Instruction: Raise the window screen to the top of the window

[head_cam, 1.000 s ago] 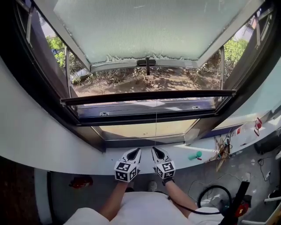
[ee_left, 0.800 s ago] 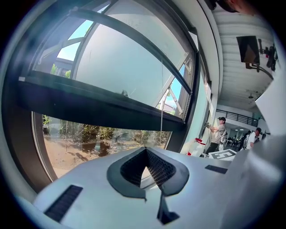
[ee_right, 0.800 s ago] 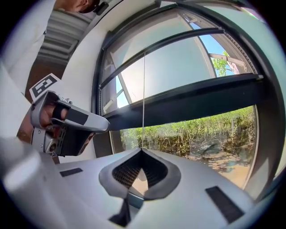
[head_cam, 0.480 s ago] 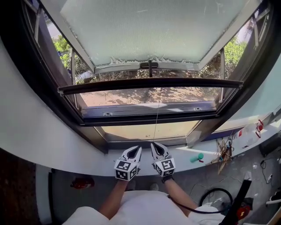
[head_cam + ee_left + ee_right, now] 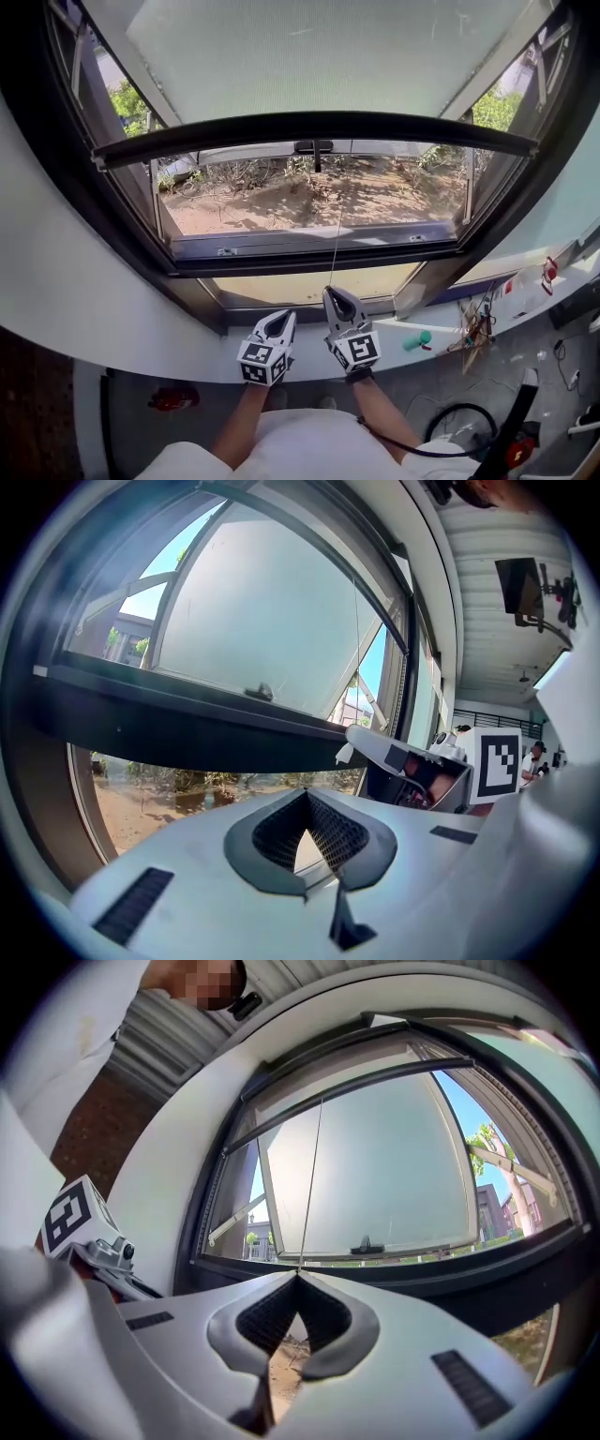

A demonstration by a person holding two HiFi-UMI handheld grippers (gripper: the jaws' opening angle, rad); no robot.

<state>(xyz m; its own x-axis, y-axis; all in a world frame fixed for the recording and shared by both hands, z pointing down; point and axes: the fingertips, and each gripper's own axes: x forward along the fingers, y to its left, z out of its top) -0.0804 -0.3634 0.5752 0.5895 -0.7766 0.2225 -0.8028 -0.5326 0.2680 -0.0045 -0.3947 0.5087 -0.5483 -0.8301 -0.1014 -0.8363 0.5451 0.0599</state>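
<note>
At the window (image 5: 281,247), the right claw (image 5: 331,293) pinches the thin cord (image 5: 337,225) below the screen's bar (image 5: 309,126). The left claw (image 5: 284,318) is closed, empty.

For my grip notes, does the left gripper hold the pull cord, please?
No, the cord runs into the shut right gripper; the left gripper is beside it.

Closed left tool (image 5: 307,791) under screen bar (image 5: 187,726)

Cord (image 5: 337,225): held between right gripper (image 5: 336,294) tips, stretched up to screen bar (image 5: 314,127) ahead.
Left gripper (image 5: 280,321): set just left.
</note>
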